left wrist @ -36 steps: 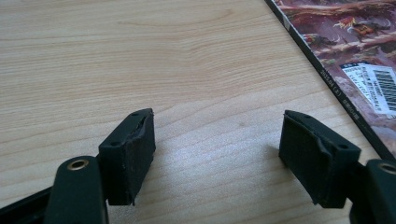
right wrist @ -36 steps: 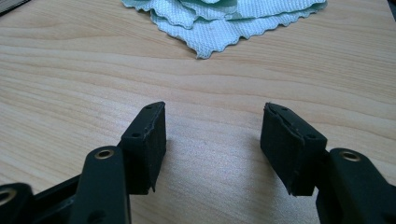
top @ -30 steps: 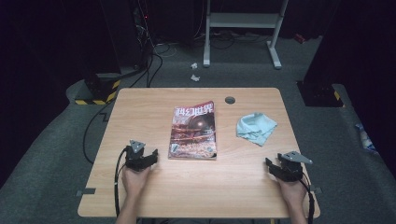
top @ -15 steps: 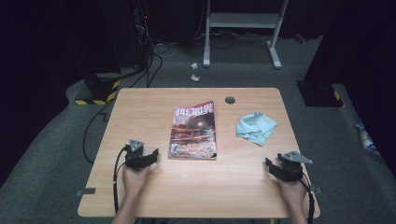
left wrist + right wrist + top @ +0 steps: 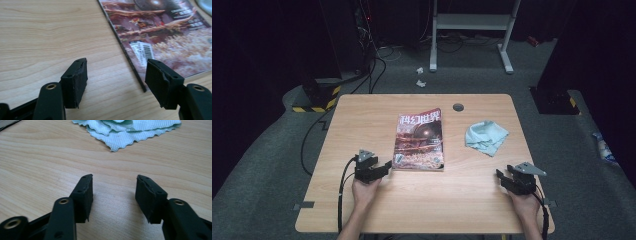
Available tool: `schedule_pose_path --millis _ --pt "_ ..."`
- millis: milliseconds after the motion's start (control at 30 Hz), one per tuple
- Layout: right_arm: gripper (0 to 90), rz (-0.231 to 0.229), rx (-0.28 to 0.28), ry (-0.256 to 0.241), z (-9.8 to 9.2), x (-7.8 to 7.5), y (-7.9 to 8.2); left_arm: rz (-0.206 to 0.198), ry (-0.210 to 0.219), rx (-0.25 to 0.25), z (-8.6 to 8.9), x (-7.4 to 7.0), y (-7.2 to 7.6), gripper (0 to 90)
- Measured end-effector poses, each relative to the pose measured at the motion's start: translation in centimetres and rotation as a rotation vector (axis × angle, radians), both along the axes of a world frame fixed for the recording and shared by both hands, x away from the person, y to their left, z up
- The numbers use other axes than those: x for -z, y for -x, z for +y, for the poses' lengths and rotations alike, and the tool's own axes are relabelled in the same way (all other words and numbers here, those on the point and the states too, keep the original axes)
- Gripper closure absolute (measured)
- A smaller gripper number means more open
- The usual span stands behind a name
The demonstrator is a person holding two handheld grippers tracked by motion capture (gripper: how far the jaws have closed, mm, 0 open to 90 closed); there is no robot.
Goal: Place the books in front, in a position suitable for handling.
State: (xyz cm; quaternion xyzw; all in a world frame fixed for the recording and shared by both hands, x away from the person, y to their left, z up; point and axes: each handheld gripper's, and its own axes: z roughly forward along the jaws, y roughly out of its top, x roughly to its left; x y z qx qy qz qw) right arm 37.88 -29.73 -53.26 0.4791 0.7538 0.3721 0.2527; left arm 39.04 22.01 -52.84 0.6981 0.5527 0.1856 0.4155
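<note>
A magazine (image 5: 419, 141) with a dark red cover lies flat in the middle of the wooden table (image 5: 362, 120); its near left corner and barcode (image 5: 142, 51) show in the left gripper view. A crumpled light-green cloth (image 5: 484, 137) lies to its right, and its scalloped edge (image 5: 130, 130) shows ahead of the right jaws. My left gripper (image 5: 384, 167) rests on the table just left of the magazine's near corner, open and empty (image 5: 116, 75). My right gripper (image 5: 501, 176) rests near the table's front right, open and empty (image 5: 113, 192), well short of the cloth.
A small dark round grommet (image 5: 458, 107) sits near the table's far edge. Beyond the table are a white frame stand (image 5: 472, 30), cables and a black-and-yellow striped base (image 5: 314, 97) on grey carpet. Bare wood lies between both grippers.
</note>
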Motion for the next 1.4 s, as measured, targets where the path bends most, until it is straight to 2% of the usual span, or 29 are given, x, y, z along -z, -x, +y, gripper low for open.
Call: schedule_pose_path --millis 100,133,200,300,367,400,500,533,667,700,733,800,867,900,1067,1167,1333,1400 --pt "52.4 0.012 -0.005 -0.002 0.1 -0.1 0.0 0.002 -0.001 0.013 -0.3 -0.1 0.0 34.9" --pt "53.5 0.016 -0.008 -0.001 0.2 -0.2 -0.1 0.010 -0.014 0.012 -0.5 -0.2 0.0 35.3" --pt "53.9 0.026 -0.009 0.002 0.4 -0.3 -0.1 0.000 -0.066 0.028 -1.2 -0.6 -0.1 36.1" --pt "53.5 0.038 -0.038 0.016 1.1 -0.5 -0.2 -0.018 -0.047 0.046 -2.0 -1.3 -0.3 36.3" --pt "54.6 0.044 -0.066 -0.010 1.9 -1.0 -0.2 -0.013 -0.048 0.054 -2.4 -1.4 -0.7 36.7" --pt "54.8 0.042 -0.086 -0.034 2.5 -1.3 -0.2 -0.012 -0.047 0.057 -2.6 -1.4 -0.8 36.9" --pt "56.1 0.041 -0.138 -0.052 4.0 -2.2 -0.6 0.002 -0.054 0.073 -3.3 -1.2 -1.1 37.5" --pt "57.2 0.047 -0.151 -0.072 4.6 -2.4 -0.7 0.008 -0.064 0.081 -3.6 -1.2 -1.3 37.9" --pt "60.1 0.117 -0.215 -0.131 7.1 -2.9 -2.1 0.020 -0.068 0.070 -4.0 -1.0 -1.6 41.2" --pt "60.2 0.132 -0.232 -0.135 8.6 -3.1 -2.6 0.029 -0.068 0.064 -4.0 -0.9 -1.7 42.1" --pt "60.2 0.132 -0.232 -0.135 8.6 -3.1 -2.6 0.036 -0.067 0.060 -4.0 -0.8 -1.7 42.1" --pt "60.1 0.159 -0.251 -0.141 10.3 -3.3 -3.2 0.050 -0.074 0.062 -4.0 -0.7 -1.8 43.0" --pt "60.0 0.163 -0.265 -0.139 11.7 -3.4 -3.6 0.052 -0.070 0.065 -4.1 -0.6 -1.8 43.3" --pt "59.8 0.158 -0.274 -0.135 13.0 -3.4 -4.0 0.051 -0.068 0.065 -4.1 -0.6 -1.8 43.7" --pt "57.3 0.152 -0.264 -0.154 15.0 -3.2 -4.8 0.054 -0.058 0.077 -4.1 -0.5 -1.9 45.3" --pt "57.3 0.178 -0.258 -0.163 16.5 -2.9 -5.6 0.051 -0.063 0.080 -4.2 -0.5 -1.9 45.6" --pt "57.0 0.217 -0.257 -0.163 17.5 -2.2 -6.2 0.051 -0.063 0.079 -4.3 -0.5 -1.9 45.6" --pt "56.9 0.245 -0.267 -0.136 18.1 -1.6 -6.2 0.051 -0.065 0.086 -4.3 -0.5 -1.8 45.8"
